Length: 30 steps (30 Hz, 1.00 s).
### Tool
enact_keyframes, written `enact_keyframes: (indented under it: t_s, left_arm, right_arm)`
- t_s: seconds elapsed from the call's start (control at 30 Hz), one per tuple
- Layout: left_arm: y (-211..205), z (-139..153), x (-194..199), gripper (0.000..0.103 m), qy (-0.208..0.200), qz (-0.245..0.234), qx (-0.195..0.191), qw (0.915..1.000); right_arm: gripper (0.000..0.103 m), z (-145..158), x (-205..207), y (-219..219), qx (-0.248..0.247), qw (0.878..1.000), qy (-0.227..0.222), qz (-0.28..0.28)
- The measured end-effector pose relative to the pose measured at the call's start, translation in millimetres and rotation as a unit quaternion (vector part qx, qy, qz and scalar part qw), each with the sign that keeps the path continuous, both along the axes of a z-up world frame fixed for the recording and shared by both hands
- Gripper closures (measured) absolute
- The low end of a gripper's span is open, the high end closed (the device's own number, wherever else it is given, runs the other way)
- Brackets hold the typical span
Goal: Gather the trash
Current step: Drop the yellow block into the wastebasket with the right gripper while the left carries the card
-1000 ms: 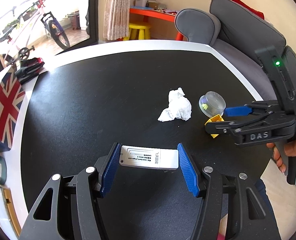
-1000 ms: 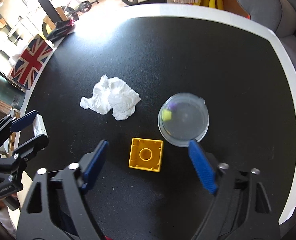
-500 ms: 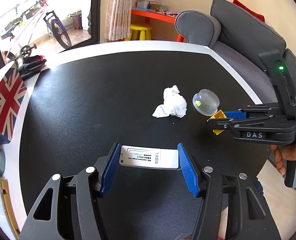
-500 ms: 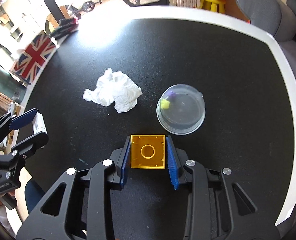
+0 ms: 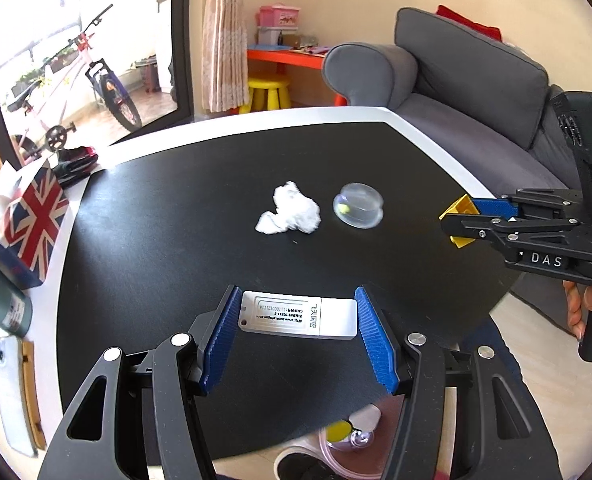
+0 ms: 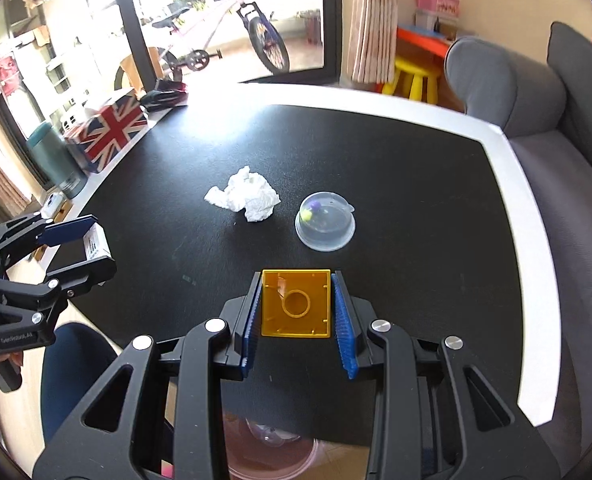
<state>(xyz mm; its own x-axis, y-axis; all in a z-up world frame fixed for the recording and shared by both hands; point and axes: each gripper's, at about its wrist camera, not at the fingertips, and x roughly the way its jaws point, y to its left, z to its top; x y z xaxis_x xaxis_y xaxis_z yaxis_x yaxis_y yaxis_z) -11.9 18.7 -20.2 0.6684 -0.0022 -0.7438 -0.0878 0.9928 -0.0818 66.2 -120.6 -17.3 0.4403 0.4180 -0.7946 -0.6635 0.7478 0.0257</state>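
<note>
We hold the left gripper (image 5: 298, 330) with its jaws clenched end to end on a white USB-style dongle (image 5: 298, 319); its long axis runs crosswise between the blue pads, printed label facing up, lifted over the near edge of the black worktop (image 5: 176, 208). Our right gripper (image 6: 297, 306) has its jaws clamped on a yellow toy brick (image 6: 296, 303), gripped by two opposite side walls with its hollow underside and round centre tube turned toward the camera, also raised above the near part of the worktop. Below both tools, past the near edge, part of a pink-rimmed bin (image 6: 272, 454) shows at floor level, with some items inside.

Farther out, mid-worktop, a crumpled white tissue (image 6: 245, 194) lies just beside a clear plastic dome lid (image 6: 325, 221) sitting rim-down over small yellow and purple bits; the two are near but not touching. Bare black surface surrounds them on all sides up to the white border. On the left border stand a Union Jack tissue box (image 6: 108, 128) and a dark green bottle (image 6: 56, 158); a grey sofa (image 6: 568, 184) lines the right edge.
</note>
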Motion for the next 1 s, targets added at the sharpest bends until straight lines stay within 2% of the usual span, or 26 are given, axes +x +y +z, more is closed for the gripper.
enact_keyframes:
  t_s: [0.17,0.3,0.47,0.77,1.0]
  left_arm:
    - [-24.9,-4.2,-24.9,0.046,-0.006,-0.019,0.008,0.9998]
    - [-41.2,-6.8,-42.9,0.046,-0.012,-0.029,0.0,0.9995]
    - [-58.3,-14.1,-63.5,0.046,-0.015,-0.038,-0.013,0.9991]
    - [-75.1,-54.3,-87.3,0.046,0.021,-0.039,-0.04,0.9982]
    - [-78.0,-72.2,-94.4,0.046,0.04,-0.039,-0.059,0.9967]
  right_arm:
    - [0.07,2.0,-30.4,-24.6,0.004,1.0,-0.02,0.005]
    - [0.07,-0.8,-54.2,-44.0,0.012,1.0,-0.027,0.008]
    - [0.07,-8.1,-80.0,-64.0,0.029,0.999,-0.019,0.013]
    - [0.07,-56.2,-120.1,-78.7,0.014,0.998,0.041,0.043]
    - [0.07,-89.3,-121.0,-74.2,0.01,0.994,0.094,0.057]
